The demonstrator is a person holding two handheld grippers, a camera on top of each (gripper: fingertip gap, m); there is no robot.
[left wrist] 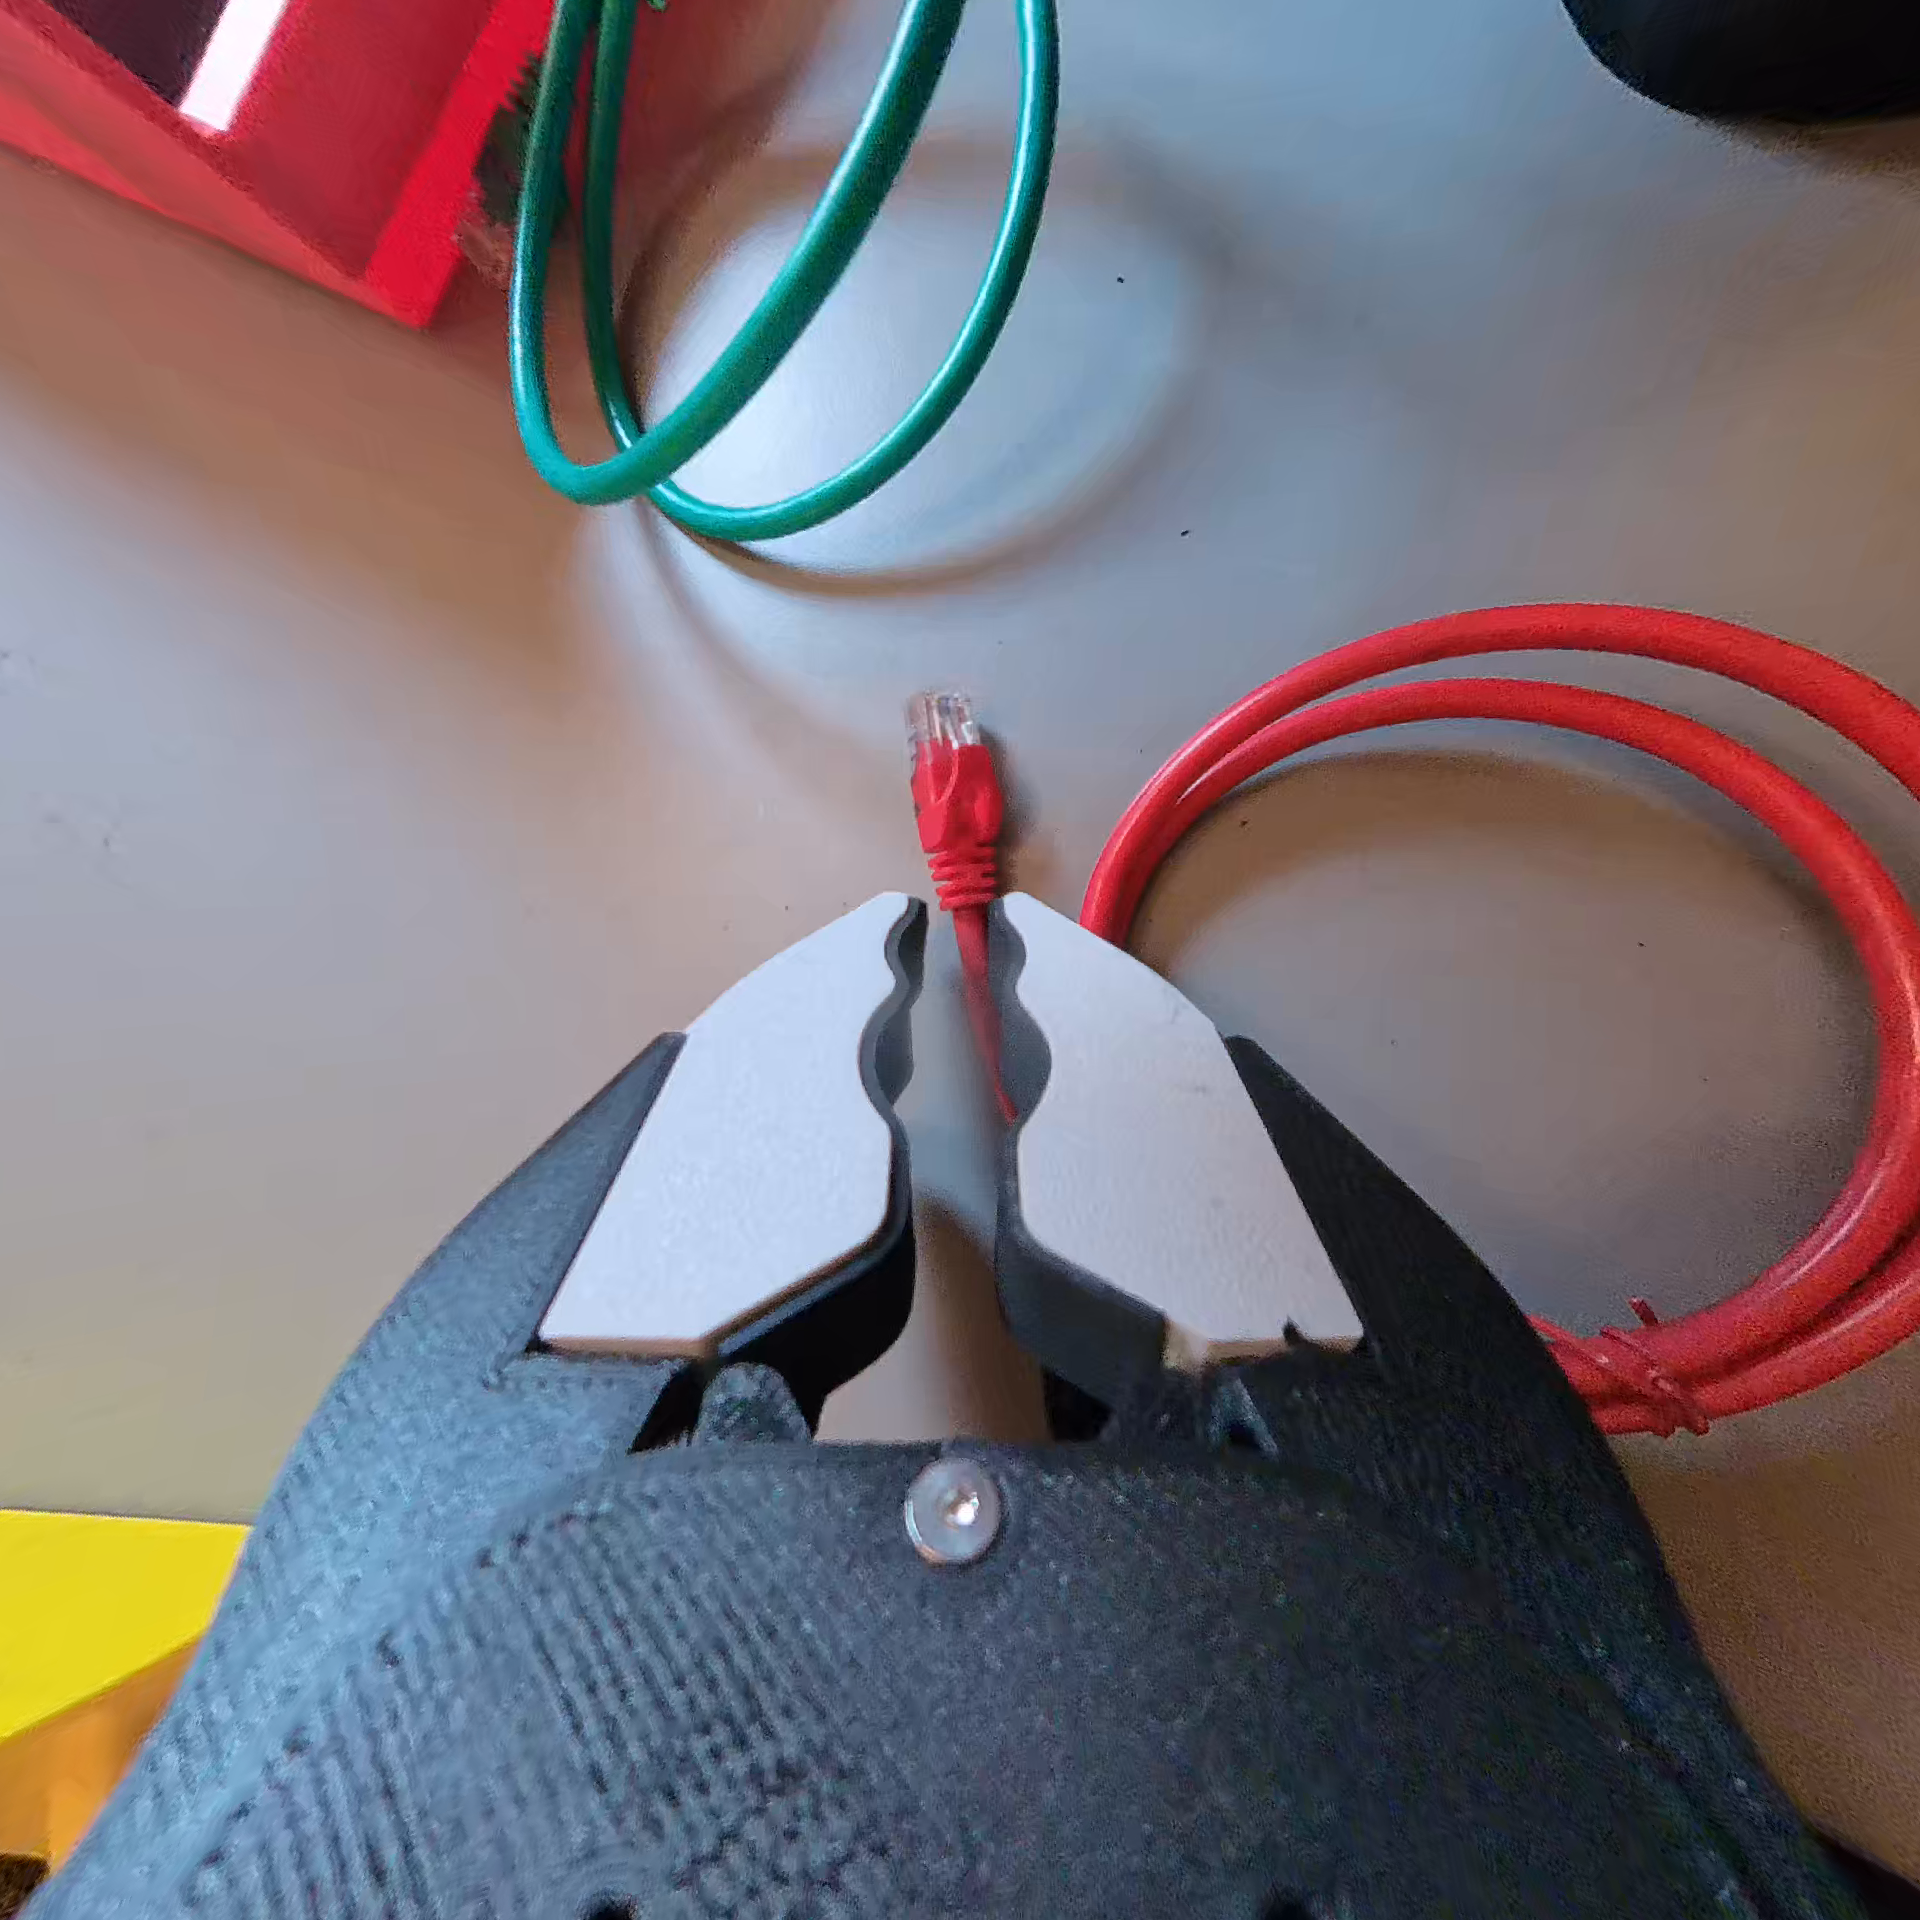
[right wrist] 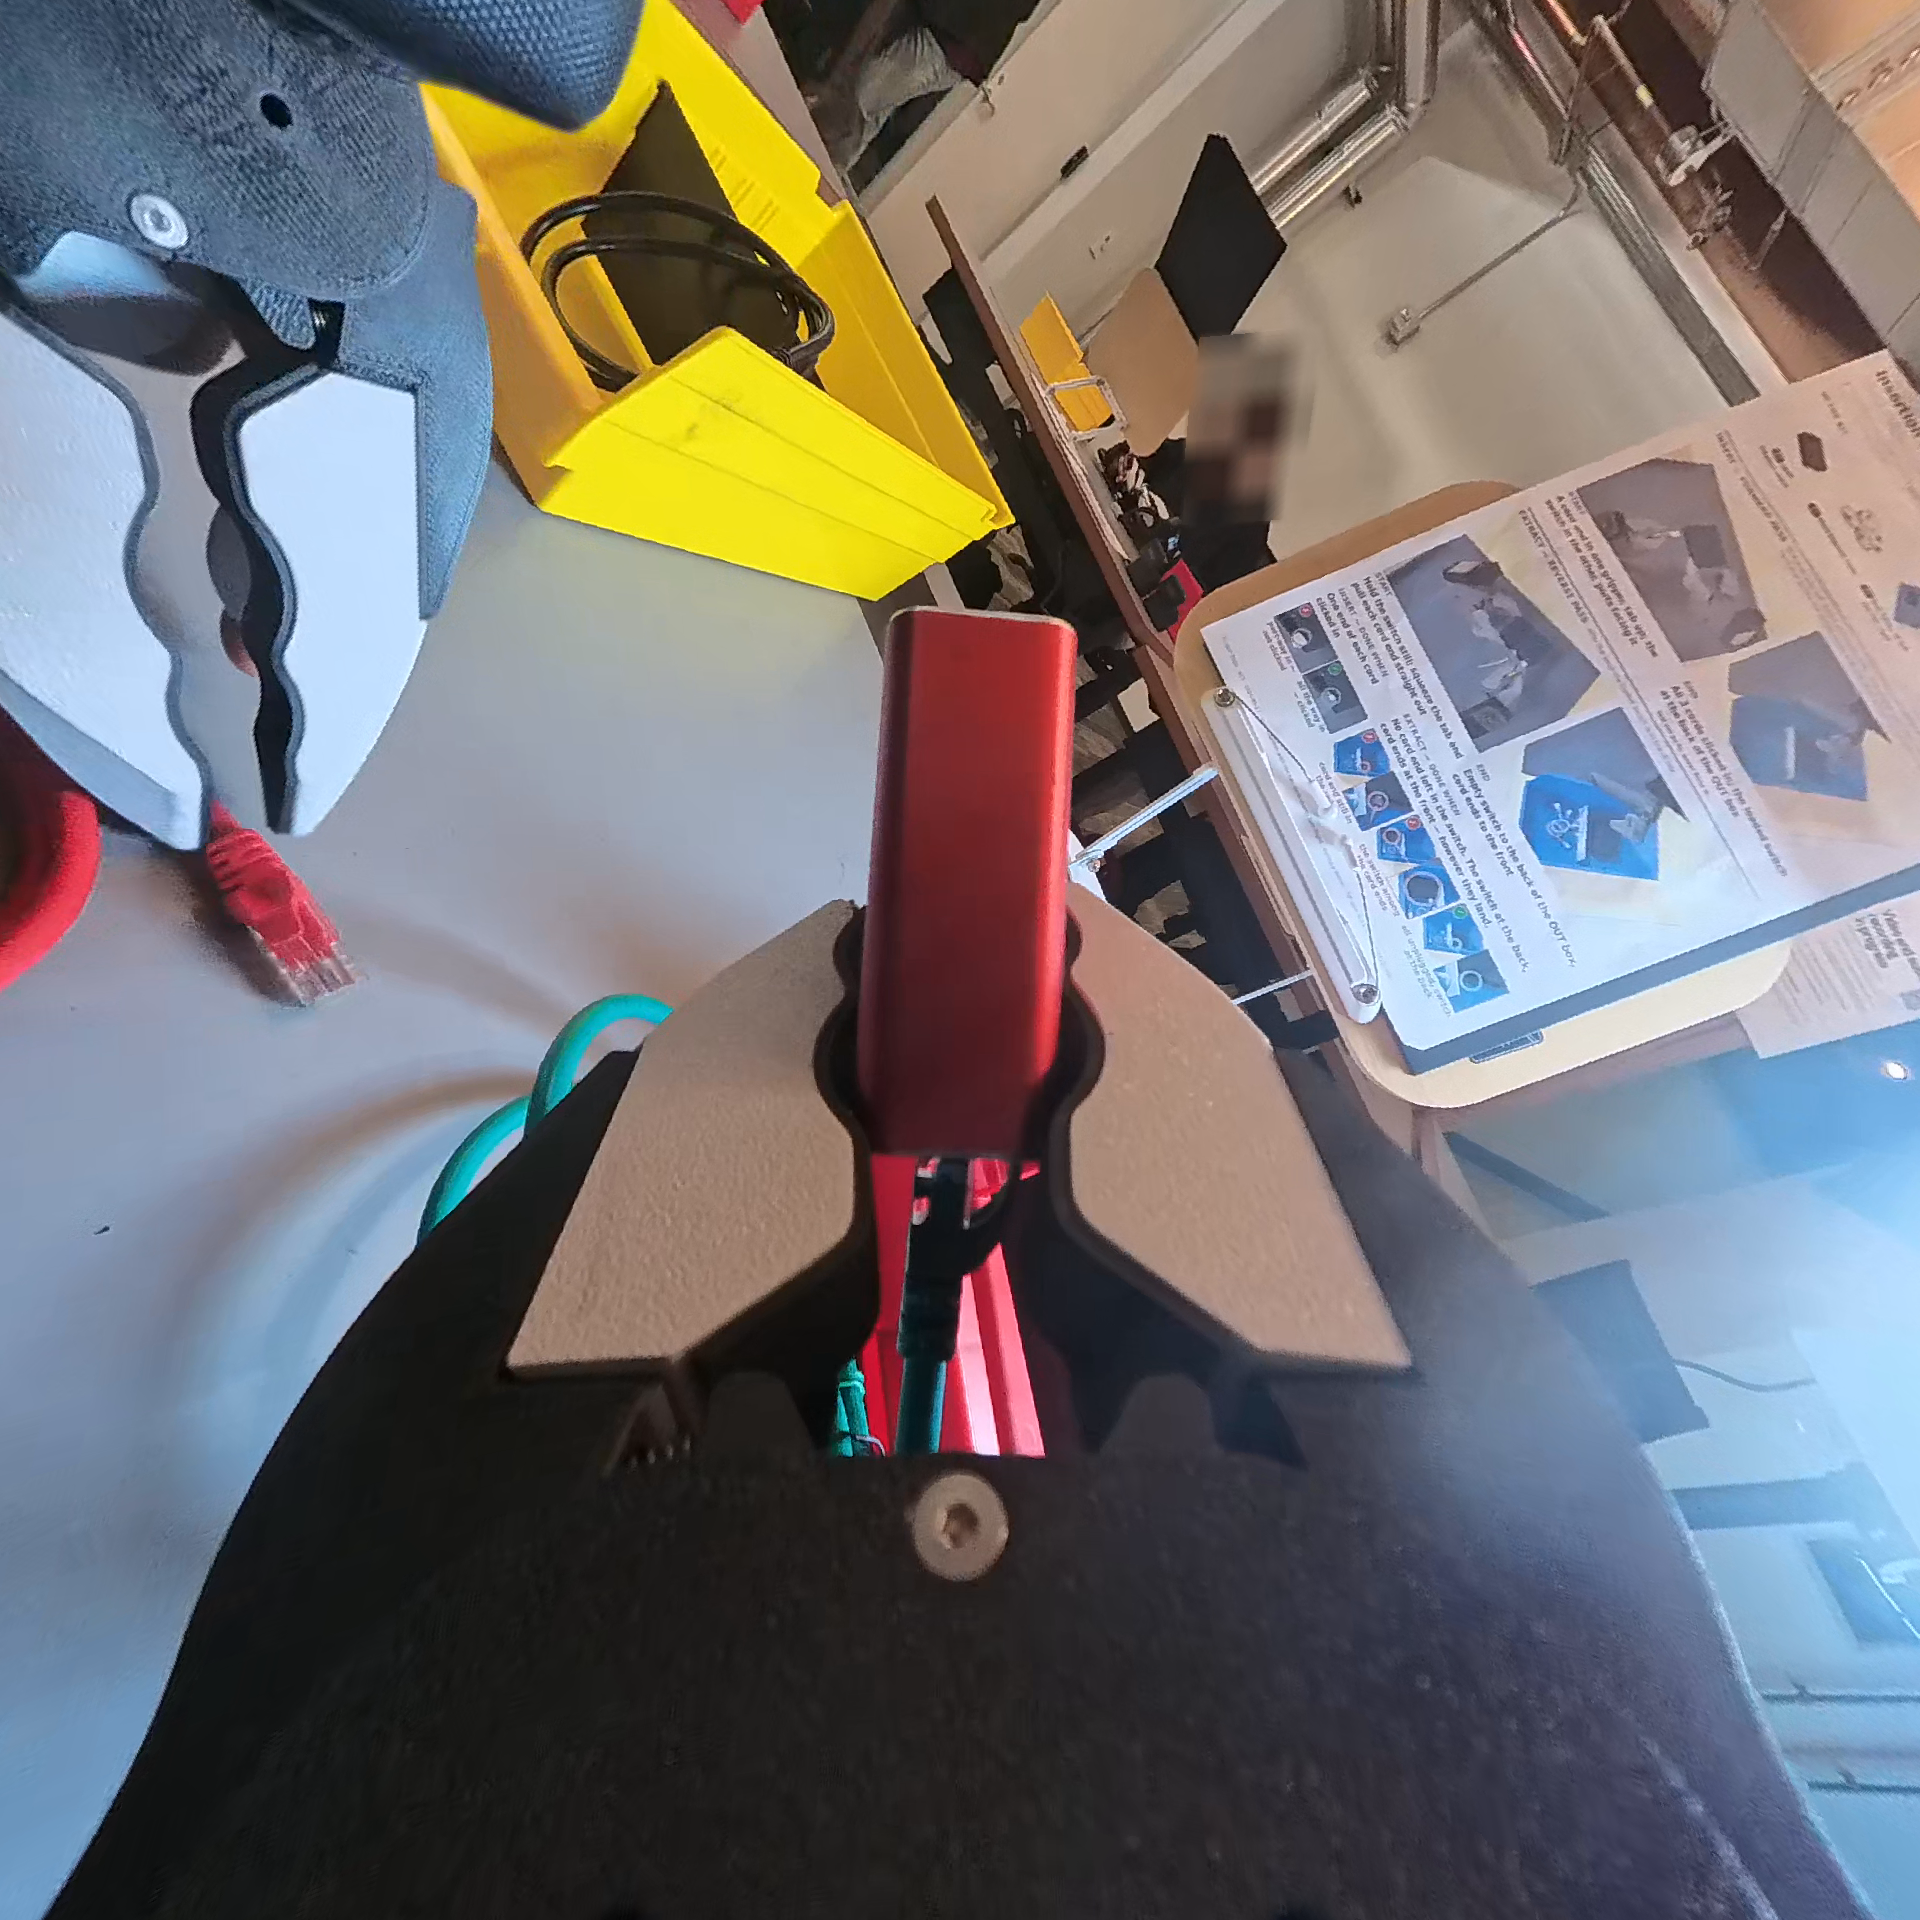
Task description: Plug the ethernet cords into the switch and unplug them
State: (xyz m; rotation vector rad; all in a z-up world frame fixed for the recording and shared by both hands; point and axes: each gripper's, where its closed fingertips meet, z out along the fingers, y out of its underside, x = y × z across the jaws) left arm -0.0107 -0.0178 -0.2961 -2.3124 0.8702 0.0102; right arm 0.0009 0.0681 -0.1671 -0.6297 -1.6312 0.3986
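Note:
My left gripper (left wrist: 956, 914) is closed to a narrow gap on the red ethernet cord (left wrist: 1558, 665) just behind its clear-tipped plug (left wrist: 948, 769), which lies low on the grey table (left wrist: 312, 831). The rest of the cord is coiled at the right. My right gripper (right wrist: 961, 914) is shut on the red switch (right wrist: 971, 831) and holds it on end. A green cord (right wrist: 582, 1049) is plugged into the switch's near end (right wrist: 935, 1247). In the left wrist view the switch (left wrist: 312, 156) is at the top left, with the green cord (left wrist: 779, 312) looping down from it. The left gripper (right wrist: 244, 821) also shows in the right wrist view.
A yellow bin (right wrist: 748, 447) holding a black cable stands beyond the left gripper; its corner (left wrist: 83, 1600) shows in the left wrist view. A printed sheet on a wooden stand (right wrist: 1558, 779) is off the table's right edge. A black object (left wrist: 1766, 52) sits at the far right. My right fingertips sit around 15 cm from my left ones.

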